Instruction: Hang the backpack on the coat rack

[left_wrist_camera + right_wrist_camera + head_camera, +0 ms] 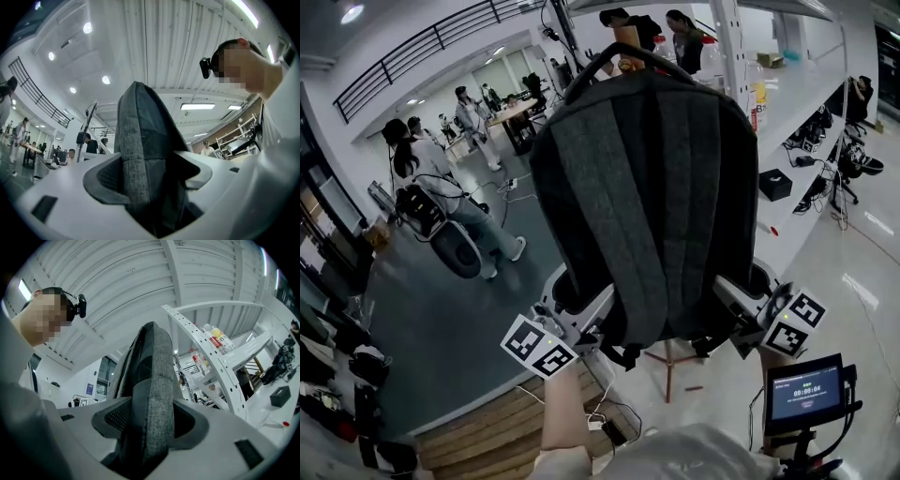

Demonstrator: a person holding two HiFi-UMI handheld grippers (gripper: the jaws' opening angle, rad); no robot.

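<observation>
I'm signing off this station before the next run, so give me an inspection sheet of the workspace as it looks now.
Surface: grey floor; wooden platform by the person's feet.
Job's things: backpack held upright, its handle at the top of the coat rack; cannot tell whether it is hooked.
Clutter: screen on a stand at lower right; bottles on the white shelf.
Grippers: left gripper and right gripper each shut on a lower corner of the backpack.
Cables: white cable lying by the platform.
Surroundings: several people in the open hall behind.
</observation>
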